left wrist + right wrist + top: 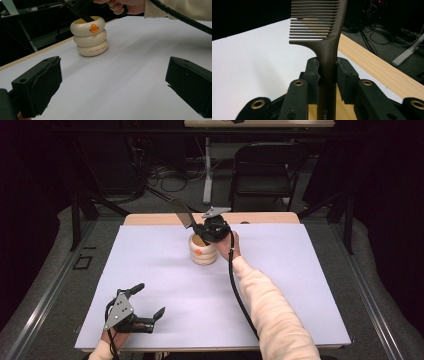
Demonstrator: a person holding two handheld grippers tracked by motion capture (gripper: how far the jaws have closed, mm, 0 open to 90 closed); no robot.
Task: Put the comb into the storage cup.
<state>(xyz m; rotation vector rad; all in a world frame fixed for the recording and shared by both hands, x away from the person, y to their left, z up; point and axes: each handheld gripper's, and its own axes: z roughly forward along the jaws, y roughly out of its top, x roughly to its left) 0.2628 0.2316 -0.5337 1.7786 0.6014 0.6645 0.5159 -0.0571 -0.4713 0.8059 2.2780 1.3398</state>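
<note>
A cream holder point(204, 252) shaped like three stacked rings, with an orange duck mark, stands at the far middle of the white table. My right gripper point(200, 229) hovers over its mouth, shut on the handle of a dark brown comb point(182, 212) whose teeth point up and away. In the right gripper view the comb point(329, 37) rises between the two pads point(344, 75), which press on its handle. In the left gripper view the holder point(89, 35) stands ahead with the comb's handle end at its rim. My left gripper point(150, 301) rests open near the front left corner, nothing between its fingers.
A white sheet point(165, 290) covers the table, with a wooden strip point(260, 218) bare along the far edge. Behind the table stand a black folding chair point(267, 170) and a white desk leg point(207, 170), with cables on the floor.
</note>
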